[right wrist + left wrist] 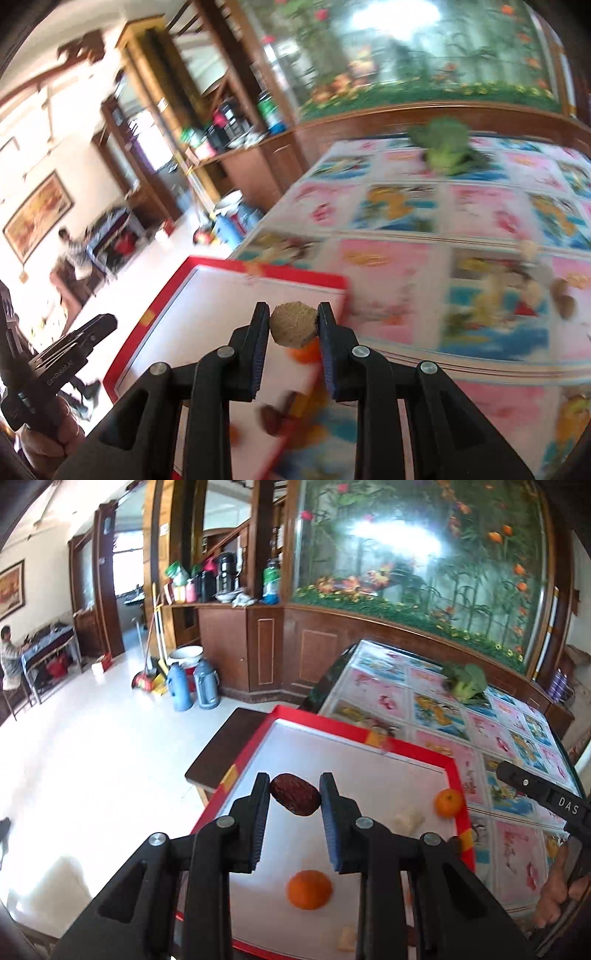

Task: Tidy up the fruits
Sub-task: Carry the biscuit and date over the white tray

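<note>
The dried red date [294, 794] looks light, wrinkled and a little yielding, so it is best pinched across its middle, which is how the left gripper [294, 794] has it, jaws drawn nearly together on it above the red-rimmed white tray [373, 764]. The walnut [293, 325], judged light, hard-shelled and rough enough not to slip, sits clamped between the narrowly set jaws of the right gripper [293, 324], over the tray's edge beside the patterned worktop [424, 229].

The patterned table [498, 738] carries a red-rimmed tray [458, 775] and what looks like broccoli [467, 685].
</note>
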Tool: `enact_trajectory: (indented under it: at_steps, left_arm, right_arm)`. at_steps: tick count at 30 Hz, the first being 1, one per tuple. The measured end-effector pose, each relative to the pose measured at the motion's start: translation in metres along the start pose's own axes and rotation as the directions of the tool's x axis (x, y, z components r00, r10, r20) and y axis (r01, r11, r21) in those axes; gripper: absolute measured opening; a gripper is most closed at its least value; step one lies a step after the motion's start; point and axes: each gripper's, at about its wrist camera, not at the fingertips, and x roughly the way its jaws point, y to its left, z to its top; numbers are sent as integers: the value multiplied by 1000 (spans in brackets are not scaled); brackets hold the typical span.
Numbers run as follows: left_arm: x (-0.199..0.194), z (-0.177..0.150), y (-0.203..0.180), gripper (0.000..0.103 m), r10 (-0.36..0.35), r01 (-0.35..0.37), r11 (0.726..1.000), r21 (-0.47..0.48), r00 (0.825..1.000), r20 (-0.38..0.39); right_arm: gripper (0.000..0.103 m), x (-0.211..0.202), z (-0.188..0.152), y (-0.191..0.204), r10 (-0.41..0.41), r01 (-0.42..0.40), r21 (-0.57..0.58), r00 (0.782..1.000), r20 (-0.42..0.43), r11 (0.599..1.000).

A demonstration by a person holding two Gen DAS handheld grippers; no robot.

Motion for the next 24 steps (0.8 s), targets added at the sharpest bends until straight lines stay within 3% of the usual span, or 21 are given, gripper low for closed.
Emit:
enact_trajectory:
  at_steps: [7, 15, 24]
  left_arm:
    - [15, -15, 19, 29, 23, -23, 1000, -11, 999, -42]
    - [28, -29, 39, 29, 34, -38, 999, -34, 993, -115]
    - [34, -33, 41, 29, 41, -42, 999, -5, 987, -154]
  right_arm:
    - [25, 46, -5, 59, 42, -51, -94, 994, -101, 994]
    - [25, 76, -28, 87, 42, -76, -146, 974, -223, 986]
    - [25, 95, -34, 105, 13, -60, -172, 965, -260, 983]
